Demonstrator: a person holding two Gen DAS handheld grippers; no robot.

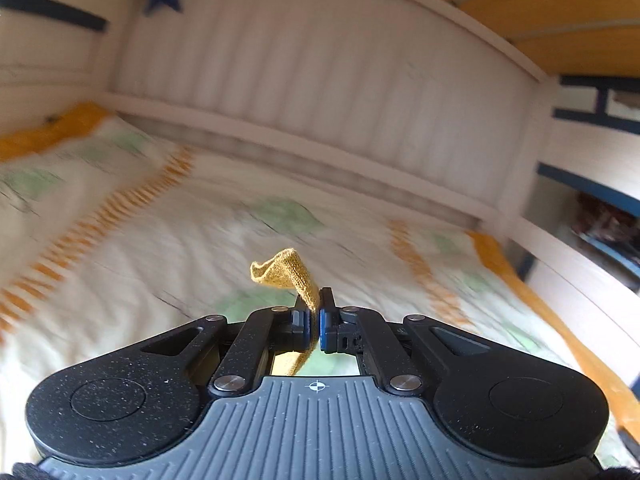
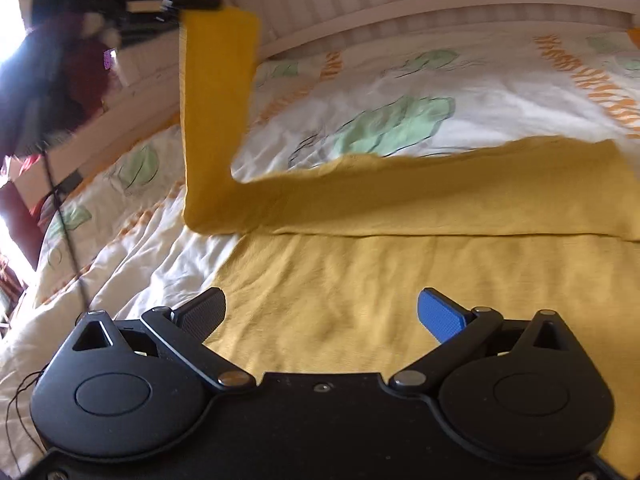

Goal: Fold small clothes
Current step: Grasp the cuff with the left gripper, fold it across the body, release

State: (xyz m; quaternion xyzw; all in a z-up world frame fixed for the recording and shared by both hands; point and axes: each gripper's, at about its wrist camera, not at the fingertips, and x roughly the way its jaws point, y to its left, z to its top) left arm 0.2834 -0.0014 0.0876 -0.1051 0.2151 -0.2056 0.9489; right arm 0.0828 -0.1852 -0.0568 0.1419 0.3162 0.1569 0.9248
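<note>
A mustard-yellow garment (image 2: 360, 280) lies on the bed. Its body is spread flat and a folded band (image 2: 460, 196) lies across it. One long sleeve (image 2: 218, 112) is lifted up at the left. My left gripper (image 1: 315, 328) is shut on the end of that sleeve (image 1: 286, 274) and holds it above the bed; it shows at the sleeve's top in the right wrist view (image 2: 176, 0). My right gripper (image 2: 320, 312) is open and empty, low over the garment's body.
The bed has a white quilt (image 2: 360, 80) with green and orange prints. A white slatted headboard (image 1: 320, 92) stands behind it. An orange mattress edge (image 1: 560, 320) runs along the right, with shelves (image 1: 600, 220) beyond.
</note>
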